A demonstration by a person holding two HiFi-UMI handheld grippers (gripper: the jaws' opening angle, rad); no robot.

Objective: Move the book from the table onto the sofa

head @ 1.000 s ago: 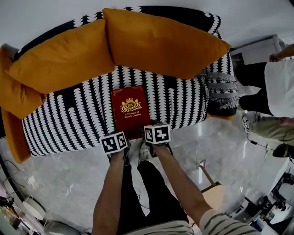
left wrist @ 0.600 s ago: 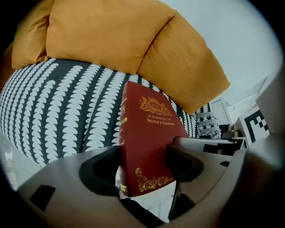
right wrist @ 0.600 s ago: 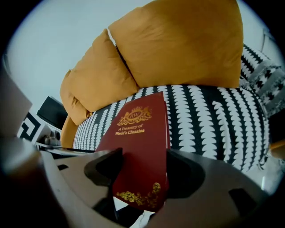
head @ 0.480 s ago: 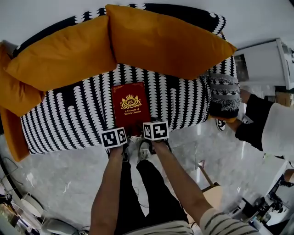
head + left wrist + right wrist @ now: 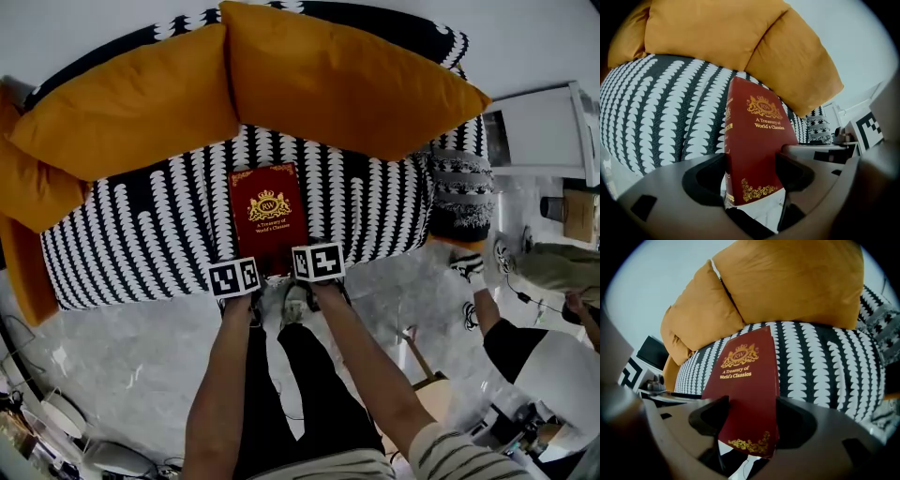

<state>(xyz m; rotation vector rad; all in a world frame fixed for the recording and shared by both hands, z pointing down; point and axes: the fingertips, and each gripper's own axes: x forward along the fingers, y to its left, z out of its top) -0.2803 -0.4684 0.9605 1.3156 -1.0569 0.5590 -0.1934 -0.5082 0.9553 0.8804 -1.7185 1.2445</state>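
- The red book (image 5: 268,217) with gold lettering lies cover up in the middle of the sofa (image 5: 141,234), on its black-and-white patterned seat, with its long side running towards the back.
- Its near end sticks out just past the seat's front edge, over the pale floor (image 5: 141,375).
- The left gripper (image 5: 239,274) has its fingers (image 5: 705,180) pinching the book's near end on the left side.
- The right gripper (image 5: 317,262) has its fingers (image 5: 799,423) clamped on the same end, on the right side.
- The two grippers sit side by side.
- Two big orange cushions (image 5: 347,80) lean against the sofa's back, just behind the book.
- A person (image 5: 548,370) in a white top is at the far right, well apart from the sofa.
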